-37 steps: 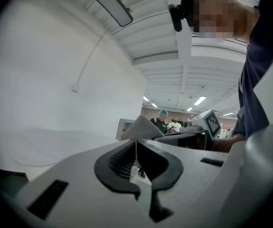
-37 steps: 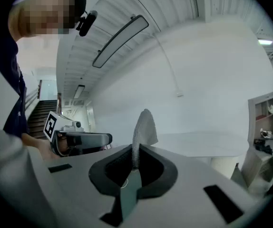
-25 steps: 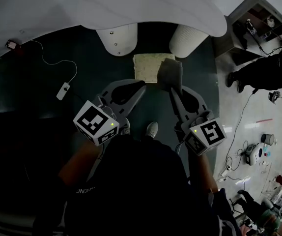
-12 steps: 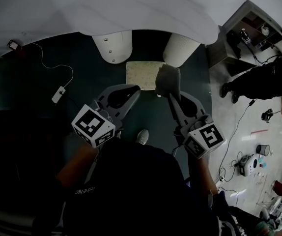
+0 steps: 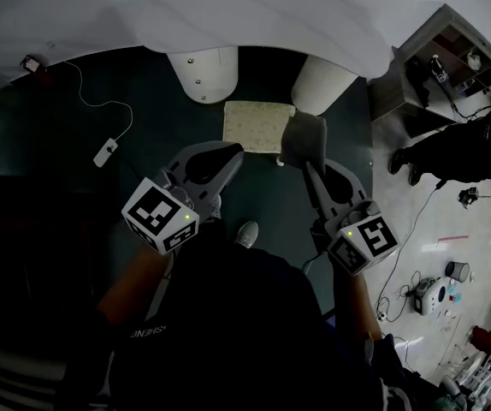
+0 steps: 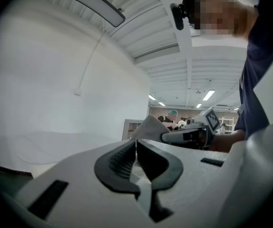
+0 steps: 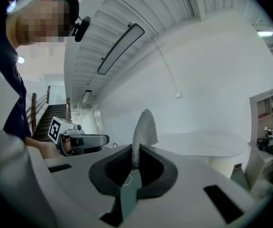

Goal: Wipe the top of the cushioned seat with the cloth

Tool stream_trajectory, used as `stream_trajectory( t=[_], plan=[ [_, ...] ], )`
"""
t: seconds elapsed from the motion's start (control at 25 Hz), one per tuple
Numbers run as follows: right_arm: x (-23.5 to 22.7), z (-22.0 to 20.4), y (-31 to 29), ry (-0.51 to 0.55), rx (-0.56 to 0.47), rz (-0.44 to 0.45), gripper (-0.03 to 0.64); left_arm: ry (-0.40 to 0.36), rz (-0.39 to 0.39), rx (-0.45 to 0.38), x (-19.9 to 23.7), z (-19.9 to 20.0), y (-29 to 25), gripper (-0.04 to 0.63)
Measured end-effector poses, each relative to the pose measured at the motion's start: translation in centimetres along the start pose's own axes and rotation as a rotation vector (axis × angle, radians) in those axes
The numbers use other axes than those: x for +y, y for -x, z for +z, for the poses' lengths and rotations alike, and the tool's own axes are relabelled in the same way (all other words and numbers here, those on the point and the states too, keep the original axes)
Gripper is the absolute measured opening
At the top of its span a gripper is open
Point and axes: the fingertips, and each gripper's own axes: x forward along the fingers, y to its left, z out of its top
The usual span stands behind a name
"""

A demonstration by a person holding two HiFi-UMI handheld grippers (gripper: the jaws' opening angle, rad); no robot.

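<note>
The cushioned seat (image 5: pixel 258 126) is a small cream square on the dark floor below the white table. My right gripper (image 5: pixel 307 157) is shut on a grey cloth (image 5: pixel 304 139), which hangs over the seat's right edge. In the right gripper view the cloth (image 7: pixel 144 126) stands up from between the closed pads of the right gripper (image 7: pixel 135 159). My left gripper (image 5: pixel 232 155) hovers just below the seat's left side, shut and holding nothing. In the left gripper view the left gripper (image 6: pixel 136 145) has its jaws pressed together, with the cloth (image 6: pixel 147 128) beyond.
A white table (image 5: pixel 254 15) spans the top on two round legs (image 5: pixel 203 74) (image 5: pixel 324 82). A white cable with an adapter (image 5: pixel 106 152) lies at left. A shelf unit (image 5: pixel 451 67) and a standing person (image 5: pixel 459 148) are at right. My shoe (image 5: pixel 247 233) is below.
The head view shifted a little. Both grippers stay near the seat, and the right one has drifted slightly right with the cloth still in it.
</note>
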Motion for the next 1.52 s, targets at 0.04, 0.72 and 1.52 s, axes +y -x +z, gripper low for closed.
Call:
stream_trajectory(
  t=[0.04,0.72,1.52],
  plan=[
    [-0.2,-0.1,-0.3,0.001,0.005,0.001,0.034,0.006,0.003,0.001,0.3,-0.2,-0.2,0.017],
    [-5.2,-0.5,-10.9,-0.039,0.066,-0.049,0.034,0.056,-0.069,0.001,11.7,-0.2,-6.2,0.017],
    [-9.3,0.5,-29.4,-0.05,0.147,-0.079,0.034,0.12,-0.109,0.036,30.1,-1.1,-9.5,0.012]
  ],
)
